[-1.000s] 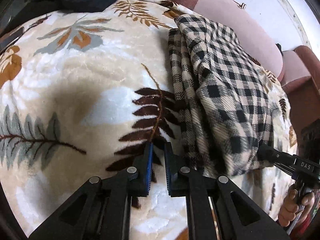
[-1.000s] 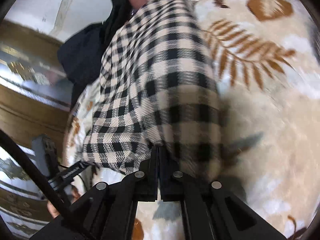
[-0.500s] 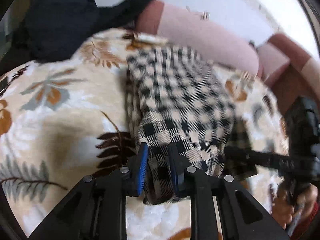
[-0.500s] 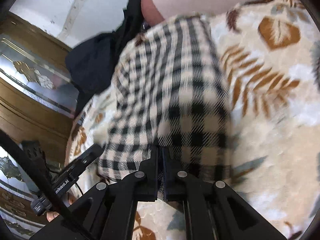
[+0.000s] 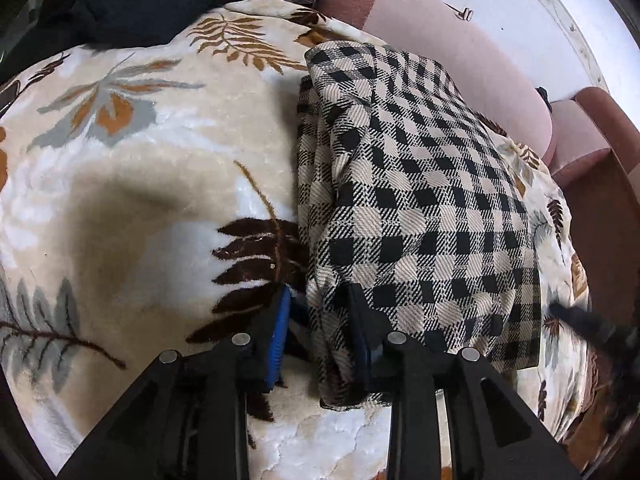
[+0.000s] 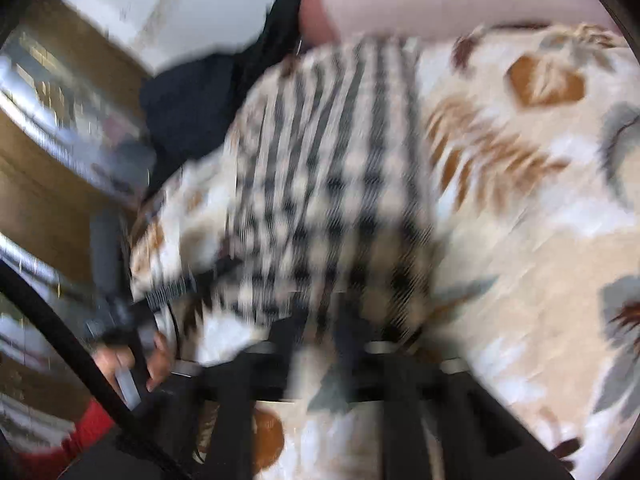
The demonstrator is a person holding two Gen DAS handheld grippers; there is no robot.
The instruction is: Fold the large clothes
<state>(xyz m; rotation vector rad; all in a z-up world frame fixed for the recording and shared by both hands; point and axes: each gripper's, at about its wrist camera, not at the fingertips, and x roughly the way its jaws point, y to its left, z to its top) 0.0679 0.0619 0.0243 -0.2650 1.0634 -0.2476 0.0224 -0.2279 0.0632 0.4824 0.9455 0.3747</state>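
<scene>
Left wrist: folded checkered garment [image 5: 420,208], layered.

My left gripper [image 5: 318,334] is matte black, with triangular cut-outs in its arms, round silver screw heads and bright blue pads [image 5: 279,336] inside the fingers. My right gripper [image 6: 320,344] is the same black, blurred. My left hand [image 6: 132,364] shows bare skin beside a red sleeve [image 6: 86,434].

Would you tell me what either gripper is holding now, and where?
Neither holds anything: both sets of jaws stand open at the near edge of the checked garment, which lies folded on the leaf-print blanket.
</scene>
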